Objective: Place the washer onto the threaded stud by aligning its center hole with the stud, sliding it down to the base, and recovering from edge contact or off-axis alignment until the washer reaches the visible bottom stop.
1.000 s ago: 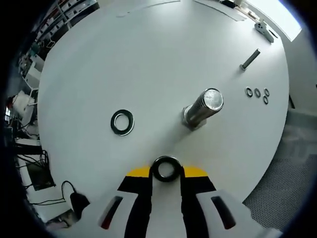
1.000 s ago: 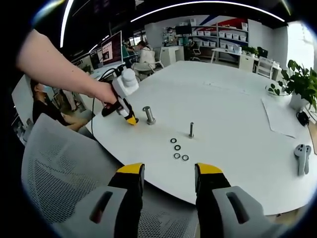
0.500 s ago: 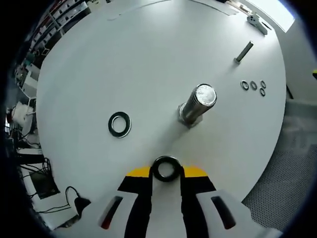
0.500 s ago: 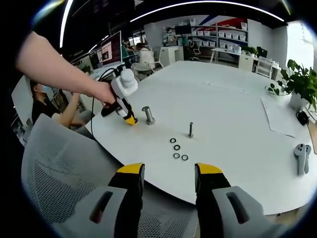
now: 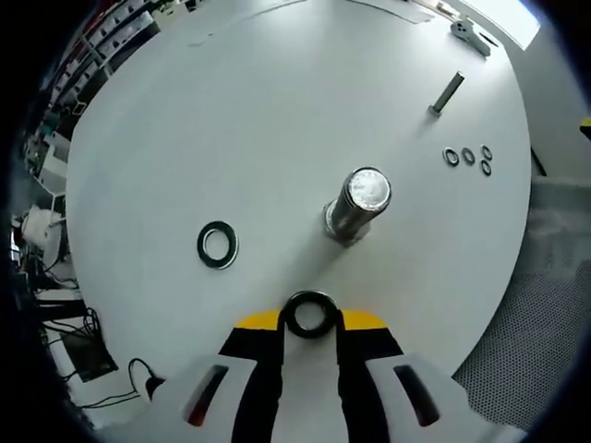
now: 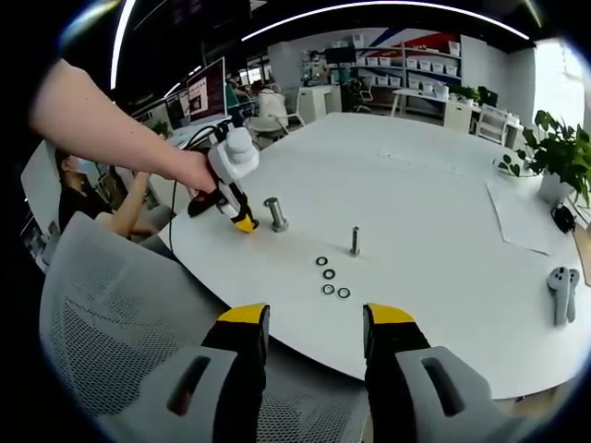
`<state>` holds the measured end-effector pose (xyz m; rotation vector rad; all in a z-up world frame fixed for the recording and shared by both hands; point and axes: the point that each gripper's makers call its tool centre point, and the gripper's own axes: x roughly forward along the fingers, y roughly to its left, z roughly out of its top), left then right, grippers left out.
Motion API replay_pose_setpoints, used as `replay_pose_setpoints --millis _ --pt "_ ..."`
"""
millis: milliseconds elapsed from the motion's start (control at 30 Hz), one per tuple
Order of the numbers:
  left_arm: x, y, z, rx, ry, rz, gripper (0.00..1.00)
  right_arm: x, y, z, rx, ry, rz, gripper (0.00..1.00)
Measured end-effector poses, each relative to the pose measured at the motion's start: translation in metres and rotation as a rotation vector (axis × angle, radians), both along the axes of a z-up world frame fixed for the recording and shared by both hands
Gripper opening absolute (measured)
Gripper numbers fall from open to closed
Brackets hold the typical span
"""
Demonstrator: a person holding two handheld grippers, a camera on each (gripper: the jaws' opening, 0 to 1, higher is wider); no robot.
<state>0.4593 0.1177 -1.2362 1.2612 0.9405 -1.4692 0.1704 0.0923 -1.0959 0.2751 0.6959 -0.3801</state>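
Observation:
In the left gripper view my left gripper (image 5: 310, 318) is shut on a dark washer (image 5: 310, 315), held above the white table. The thick threaded stud (image 5: 356, 207) stands upright just beyond and to the right of the held washer, apart from it. A second washer (image 5: 217, 245) lies flat on the table to the left. In the right gripper view the left gripper (image 6: 242, 222) hangs beside the stud (image 6: 275, 214), held by a person's hand. My right gripper (image 6: 314, 340) is open over a chair back, short of the table edge.
A thin bolt (image 5: 447, 94) (image 6: 355, 241) stands farther off with several small washers (image 5: 467, 157) (image 6: 331, 281) near it. A controller (image 6: 562, 293) and papers lie at the table's (image 6: 443, 212) right. A mesh chair (image 6: 111, 323) is under my right gripper. People sit behind.
The left gripper view has shifted: the stud and loose washer sit slightly lower and further left in frame. The washer stays gripped. The right gripper has not moved.

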Motion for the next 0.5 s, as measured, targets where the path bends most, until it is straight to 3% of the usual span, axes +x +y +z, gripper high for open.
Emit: replay_pose_setpoints --millis 500 --pt "0.0042 0.0023 -0.0042 0.007 0.027 0.069 0.23 0.0007 -0.0007 -0.0006 0.001 -0.001 -0.001 0.43"
